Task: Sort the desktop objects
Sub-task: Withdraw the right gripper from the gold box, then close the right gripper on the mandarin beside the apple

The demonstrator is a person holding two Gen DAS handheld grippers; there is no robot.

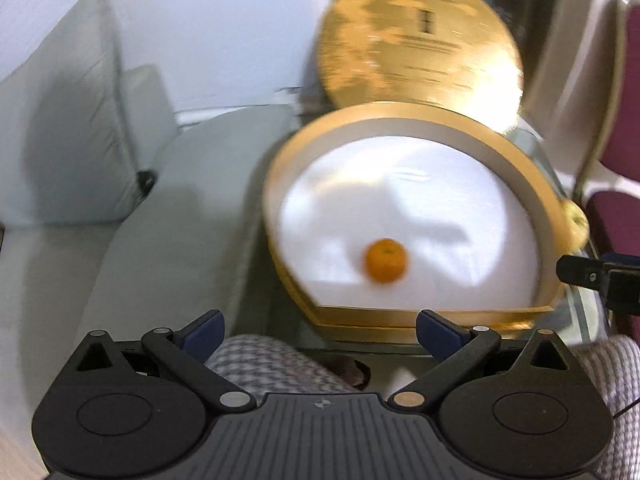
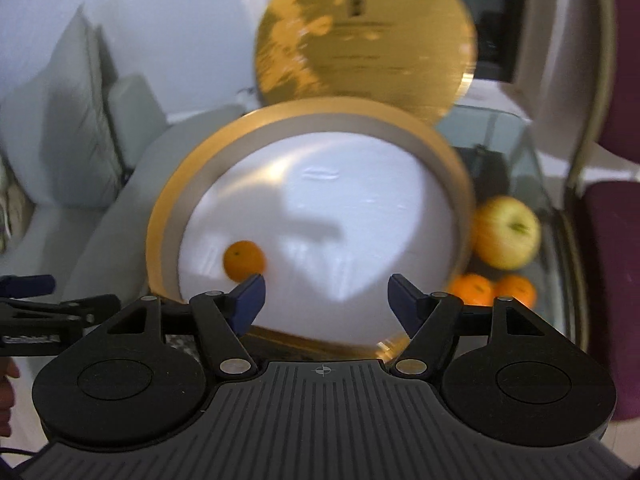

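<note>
Blurring softens both views, so the print on the gold lid [image 2: 366, 40] propped upright behind the round gold box [image 2: 168, 208] cannot be read. The box is used as the landmark: its inside is white, and its near rim is cut off behind the gripper bodies in both views.

One small orange [image 2: 244, 261] is seen lying inside the box, toward its left part in the right wrist view, close to the near rim. Just outside the box, to its right on the glass table [image 2: 516, 140], one yellow-green apple [image 2: 506, 236] is seen, and two more oranges [image 2: 494, 290] are seen nearer than it, side by side and partly hidden behind the right gripper's arm. That makes three oranges, one apple, one box and one lid.

The left gripper [image 1: 320, 330] is held in front of the box with its jaws spread wide and nothing between them. The right gripper [image 2: 326, 298] is likewise held before the box, jaws spread apart and empty; its left pad overlaps the orange in the picture, but whether it touches cannot be told.

A grey sofa [image 1: 80, 120] is seen left of the box, and a purple chair [image 2: 612, 240] to its right, cut off by the picture edge.
</note>
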